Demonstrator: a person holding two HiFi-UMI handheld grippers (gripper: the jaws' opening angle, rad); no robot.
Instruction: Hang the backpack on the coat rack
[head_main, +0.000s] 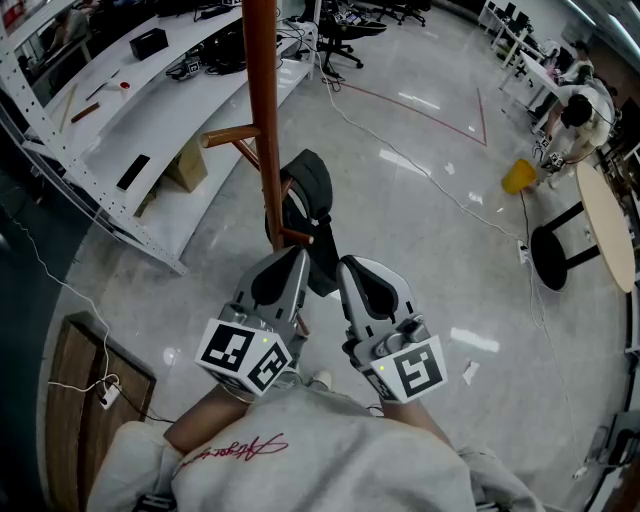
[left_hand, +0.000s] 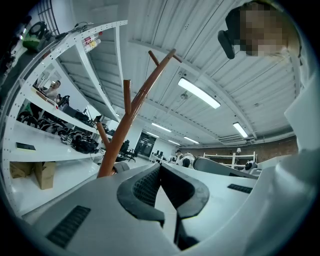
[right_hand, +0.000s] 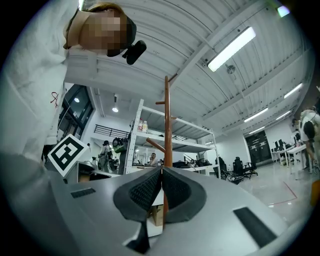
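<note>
The brown coat rack (head_main: 264, 120) stands straight ahead, its pegs branching off the pole. A black and grey backpack (head_main: 308, 200) sits against the pole beside a lower peg (head_main: 296, 238), with no gripper on it. Just below the backpack, my left gripper (head_main: 298, 256) and right gripper (head_main: 343, 266) are side by side, both shut and empty. In the left gripper view, the left gripper (left_hand: 160, 167) has its pads pressed together and the coat rack (left_hand: 131, 117) leans to its left. The right gripper (right_hand: 161, 172) is likewise shut, with the coat rack's pole (right_hand: 167, 125) right behind its tips.
White shelving (head_main: 150, 110) with tools and a cardboard box (head_main: 186, 165) runs along the left. A wooden panel (head_main: 88, 372) and a cable lie at lower left. A black stool (head_main: 556, 250), a round table (head_main: 610, 226), a yellow object (head_main: 518, 177) and a person (head_main: 576, 116) are at the right.
</note>
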